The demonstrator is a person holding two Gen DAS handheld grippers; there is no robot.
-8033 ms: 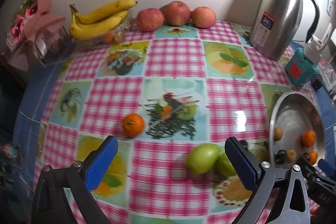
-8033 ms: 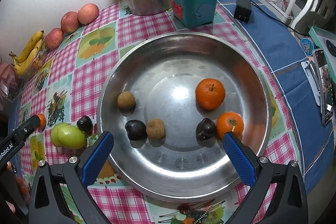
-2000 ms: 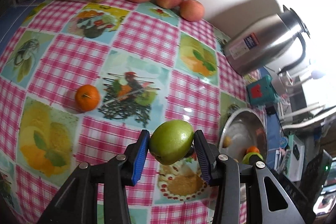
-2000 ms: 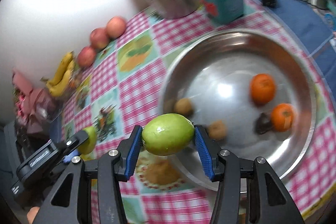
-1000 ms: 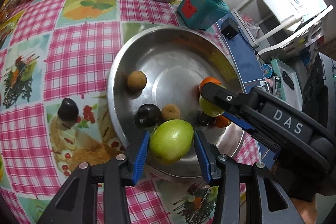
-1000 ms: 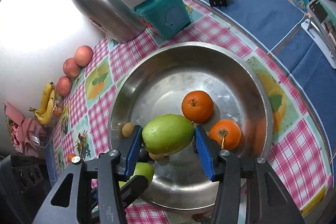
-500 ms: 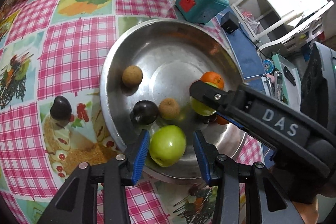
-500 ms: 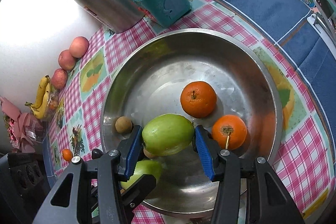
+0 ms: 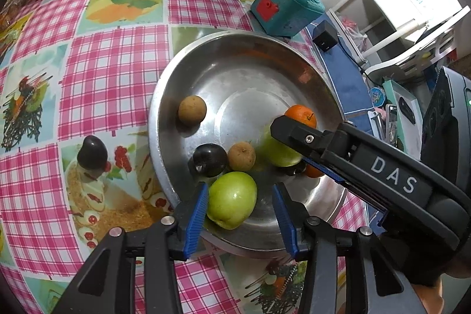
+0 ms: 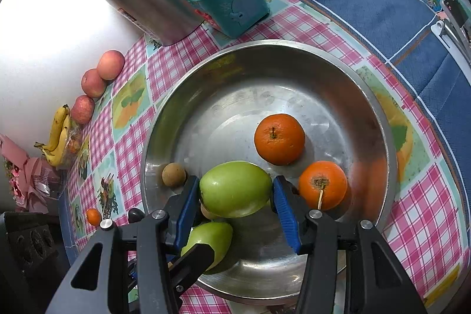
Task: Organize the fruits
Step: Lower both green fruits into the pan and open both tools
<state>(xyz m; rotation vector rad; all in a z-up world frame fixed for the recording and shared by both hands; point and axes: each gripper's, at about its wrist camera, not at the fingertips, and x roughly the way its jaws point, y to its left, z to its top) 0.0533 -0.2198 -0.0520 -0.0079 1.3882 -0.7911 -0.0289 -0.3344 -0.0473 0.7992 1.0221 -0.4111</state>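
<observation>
Two handheld grippers work over a steel bowl on a checked cloth. The left gripper has spread jaws; its green fruit lies on the bowl's near floor between them, touching the left pad, clear of the right. The right gripper pinches a second green fruit above the bowl, left of two oranges. Best to lower it onto bare metal before opening, so it cannot roll.
</observation>
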